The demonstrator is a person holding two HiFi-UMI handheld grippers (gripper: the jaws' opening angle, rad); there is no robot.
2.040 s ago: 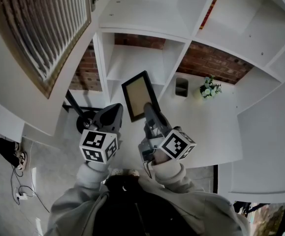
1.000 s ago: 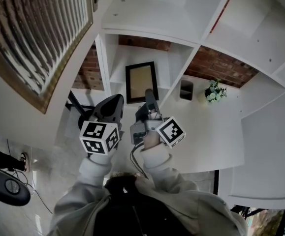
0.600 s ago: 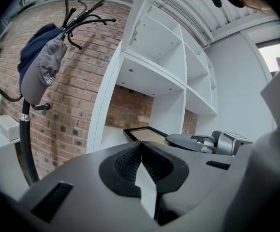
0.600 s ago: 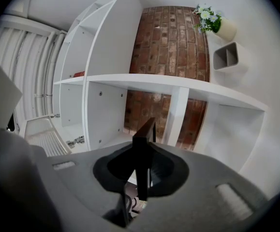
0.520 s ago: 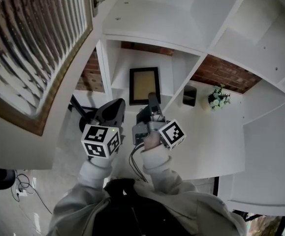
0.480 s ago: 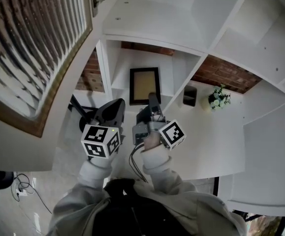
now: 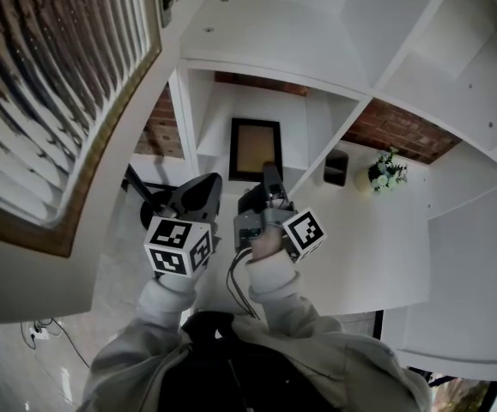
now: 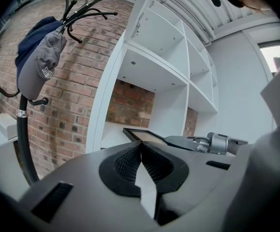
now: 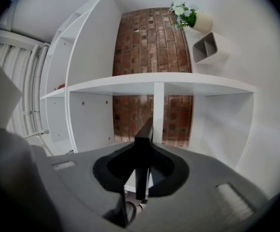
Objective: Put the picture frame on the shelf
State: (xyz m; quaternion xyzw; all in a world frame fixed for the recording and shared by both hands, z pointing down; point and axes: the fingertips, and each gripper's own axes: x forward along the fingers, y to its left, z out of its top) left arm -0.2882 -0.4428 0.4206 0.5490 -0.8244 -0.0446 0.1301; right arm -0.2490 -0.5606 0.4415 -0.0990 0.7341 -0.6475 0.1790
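Note:
The picture frame [image 7: 255, 148], black with a tan inside, stands upright at the mouth of a compartment of the white shelf unit [image 7: 269, 37] that has a brick back. My right gripper [image 7: 268, 176] is shut on the frame's lower edge. In the right gripper view the frame [image 9: 143, 149] shows edge-on as a black bar between the pads of that gripper [image 9: 143, 178]. My left gripper [image 7: 205, 187] hangs to the left of the frame, shut with nothing in it; its jaws [image 8: 140, 149] meet in the left gripper view, with the frame [image 8: 147, 135] beyond them.
A small pot of white flowers [image 7: 386, 171] and a grey holder [image 7: 335, 167] sit in the compartment to the right. A slatted wooden door [image 7: 59, 93] hangs open at the left. A black coat stand with a grey cap [image 8: 43, 57] stands left of the shelf.
The right gripper has carried the frame up and forward towards the shelf compartment and turned it from tilted to square. The left gripper has stayed beside it, shut.

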